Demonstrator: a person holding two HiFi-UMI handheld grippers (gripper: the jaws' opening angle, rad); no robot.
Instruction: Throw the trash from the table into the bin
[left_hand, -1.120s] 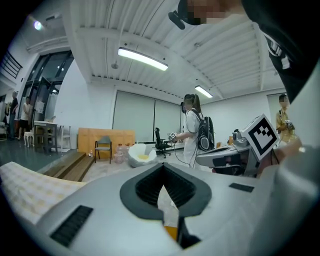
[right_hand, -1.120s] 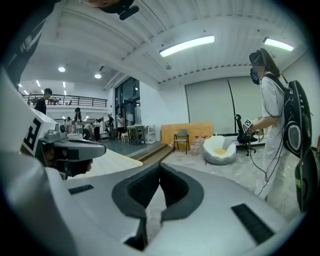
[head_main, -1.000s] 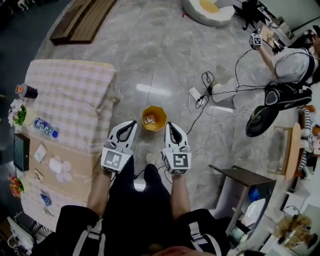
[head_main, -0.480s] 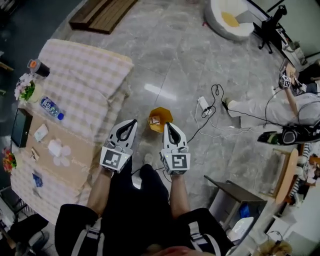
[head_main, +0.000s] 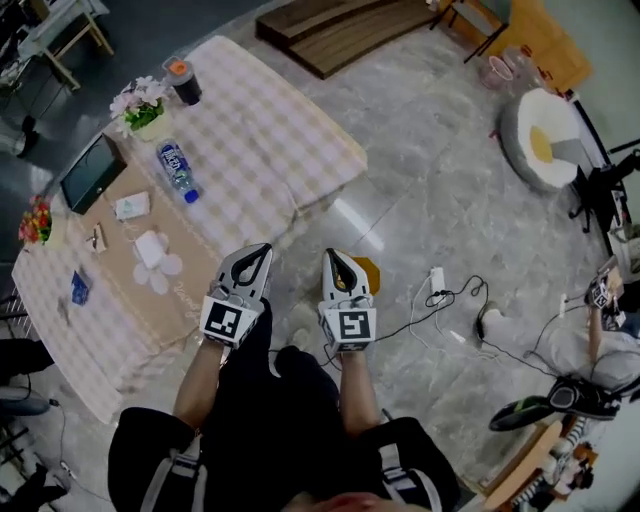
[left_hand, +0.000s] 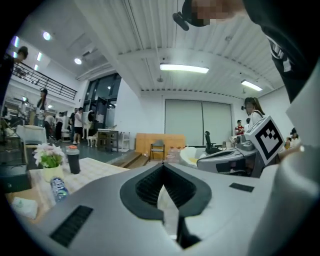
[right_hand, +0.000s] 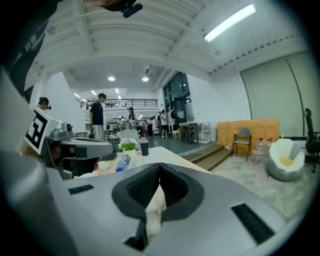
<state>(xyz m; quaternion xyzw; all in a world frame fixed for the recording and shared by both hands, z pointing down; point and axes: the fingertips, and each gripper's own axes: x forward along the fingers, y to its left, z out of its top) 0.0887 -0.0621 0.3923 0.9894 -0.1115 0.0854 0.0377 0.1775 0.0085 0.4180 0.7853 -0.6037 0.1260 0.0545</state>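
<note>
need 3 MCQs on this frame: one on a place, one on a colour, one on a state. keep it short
1. Where is the orange bin?
A. On the wooden boards
B. On the floor, just past the right gripper
C. Beside the white cushion

2. What colour is the lid of the dark cup on the table?
A. Green
B. White
C. Orange

3. How do the right gripper's jaws stand?
A. Tips together
B. Wide apart
C. Clamped round the water bottle

Answers:
1 B: in the head view the bin peeks out from behind the right gripper, down on the floor.
2 C: the cup next to the flowers has an orange top.
3 A: the right gripper view shows the two tips meeting with no gap.
</note>
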